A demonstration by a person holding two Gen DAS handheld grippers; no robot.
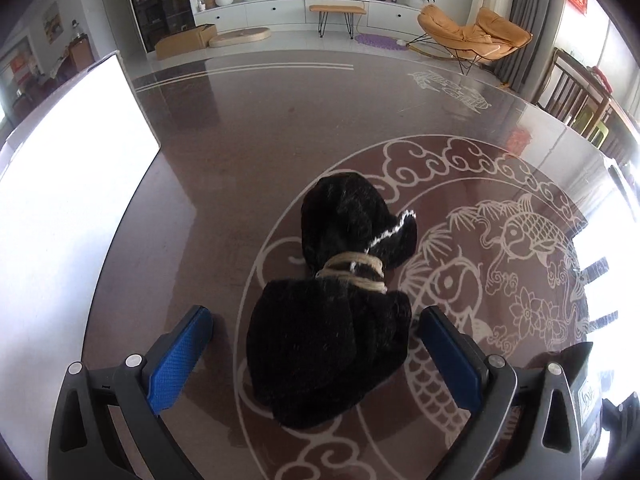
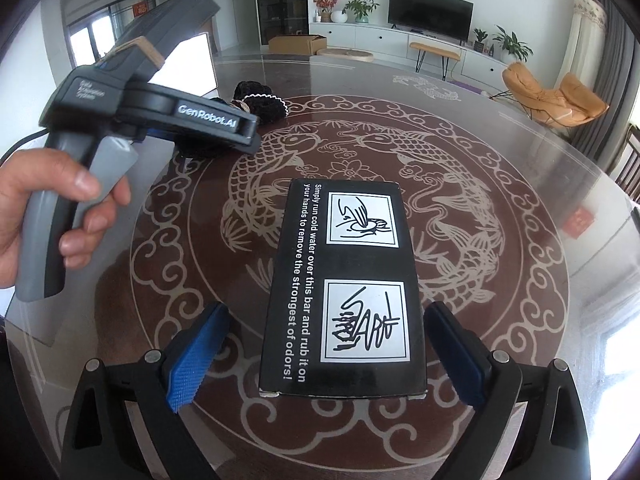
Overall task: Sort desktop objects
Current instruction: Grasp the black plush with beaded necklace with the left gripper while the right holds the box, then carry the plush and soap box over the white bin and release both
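two sets of jaws stand wide apart, gripping nothing. between your right gripper (image 2: 324, 350) jaws lies a black box (image 2: 344, 288), flat on the desk (image 2: 500, 280), with clear gaps to both blue pads (image 2: 196, 354). between your left gripper (image 1: 316, 354) jaws sits a black fuzzy bundle (image 1: 340, 308) tied with twine (image 1: 354, 274); neither pad touches it, and its far half reaches beyond the fingertips. left of those jaws a white sheet (image 1: 68, 184) lies on the desk. ahead-left of the right jaws your left hand (image 2: 48, 216) grips the left gripper's handle.
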